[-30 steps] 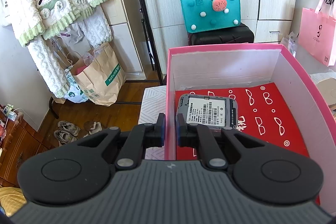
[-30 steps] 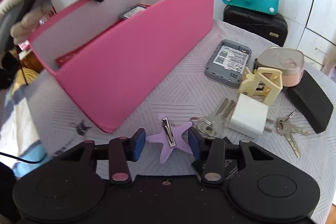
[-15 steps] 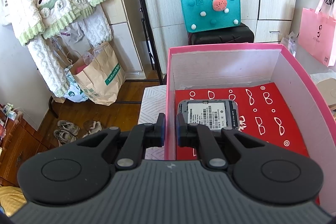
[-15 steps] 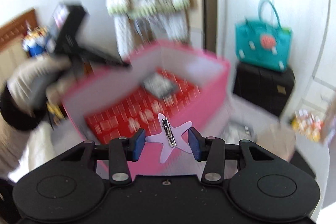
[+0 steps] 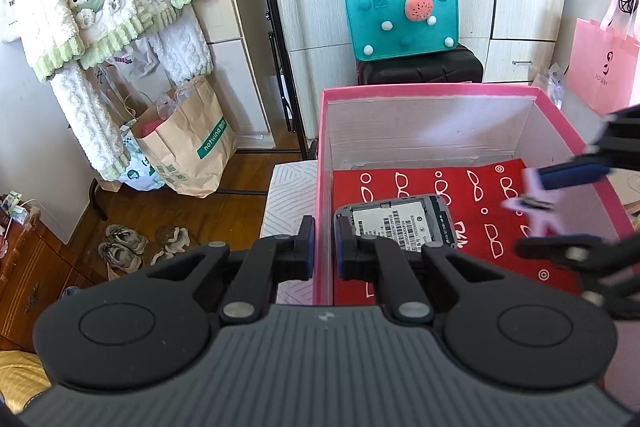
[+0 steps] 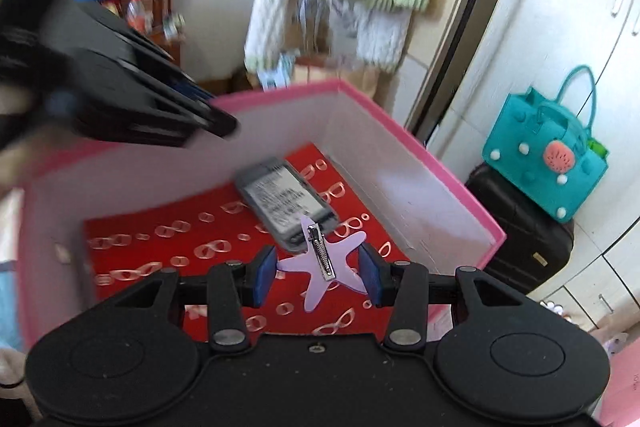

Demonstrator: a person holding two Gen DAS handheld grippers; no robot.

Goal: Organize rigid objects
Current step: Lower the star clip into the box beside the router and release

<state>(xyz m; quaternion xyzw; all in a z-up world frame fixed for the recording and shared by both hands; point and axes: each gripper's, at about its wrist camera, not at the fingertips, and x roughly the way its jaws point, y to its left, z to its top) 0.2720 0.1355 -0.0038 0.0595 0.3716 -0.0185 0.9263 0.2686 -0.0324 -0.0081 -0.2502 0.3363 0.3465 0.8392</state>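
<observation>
Star clip, flat lilac, pinched by right gripper; left gripper clamps pink box wall.

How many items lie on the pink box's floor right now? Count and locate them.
1: the grey device lies label-up on the red liner, near the left gripper's wall. The star hair clip hangs above in the right gripper.

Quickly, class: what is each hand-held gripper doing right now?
Left hand-held gripper: closed on the pink box wall.
Right hand-held gripper: closed on the purple star hair clip.
</observation>
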